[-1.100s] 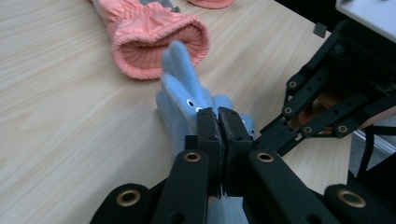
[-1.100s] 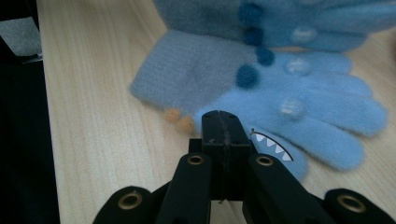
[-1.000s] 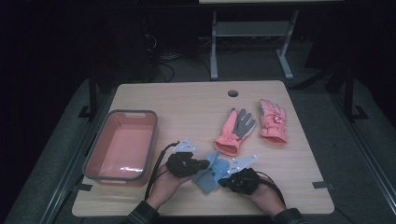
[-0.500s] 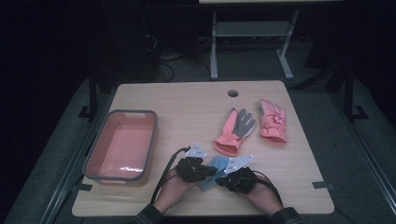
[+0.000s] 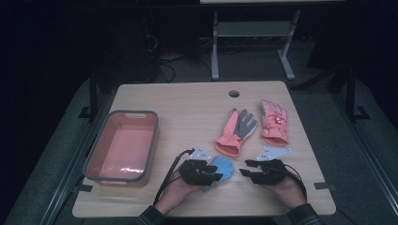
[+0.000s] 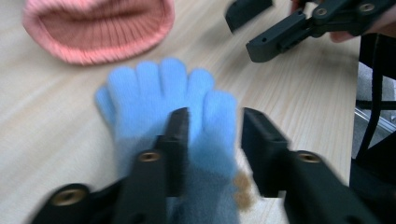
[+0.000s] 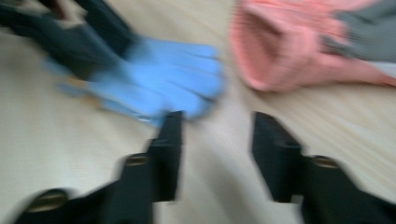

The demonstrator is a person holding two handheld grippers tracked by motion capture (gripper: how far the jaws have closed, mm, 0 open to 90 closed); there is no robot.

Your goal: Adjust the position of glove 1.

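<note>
Blue glove [image 5: 221, 167]: flat on the surface [image 5: 187, 108], front centre, near the pink glove [image 5: 236, 132]. I have just released it. Left claw [image 6: 212, 140]: jaws partly apart, straddling its fingers. Right claw [image 5: 247, 168]: partly apart, empty, drawn away. Next: tray [image 5: 89, 159], likely.

High view: dim overall, room around the pale wooden surface [image 5: 187, 112] nearly black; light falls from above, soft, with faint short shadows. Glare patch on the floor of the pink plastic tray with grey rim [image 5: 94, 161]. Left gripper view: bright, fluffy blue knitted glove [image 6: 163, 93] slightly soft, near jaws blurred. Right gripper view: heavy motion blur throughout, edges smeared.
</note>
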